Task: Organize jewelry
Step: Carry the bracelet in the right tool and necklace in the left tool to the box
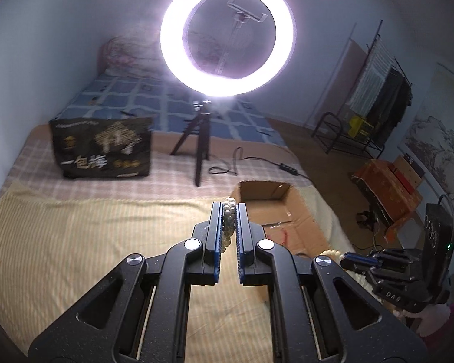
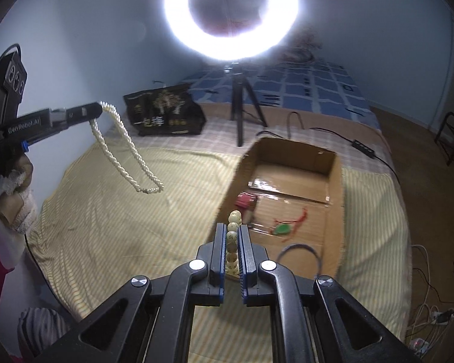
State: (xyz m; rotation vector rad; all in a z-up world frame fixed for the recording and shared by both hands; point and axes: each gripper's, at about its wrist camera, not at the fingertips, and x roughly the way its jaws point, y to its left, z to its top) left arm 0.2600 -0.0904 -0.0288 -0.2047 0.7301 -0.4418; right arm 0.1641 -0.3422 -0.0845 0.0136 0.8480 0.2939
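Both claws carrying beads above the bed

Left claw (image 2: 98, 109) pinches a twisted, cream pearl necklace (image 2: 127, 151), its loop dangling; right claw (image 2: 233, 243) clamps a bracelet of large pale beads (image 2: 233, 233) beside the cardboard box (image 2: 336, 181).

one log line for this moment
left gripper: shut on pearl necklace | right gripper: shut on bead bracelet | cardboard box: open, holds green pendant
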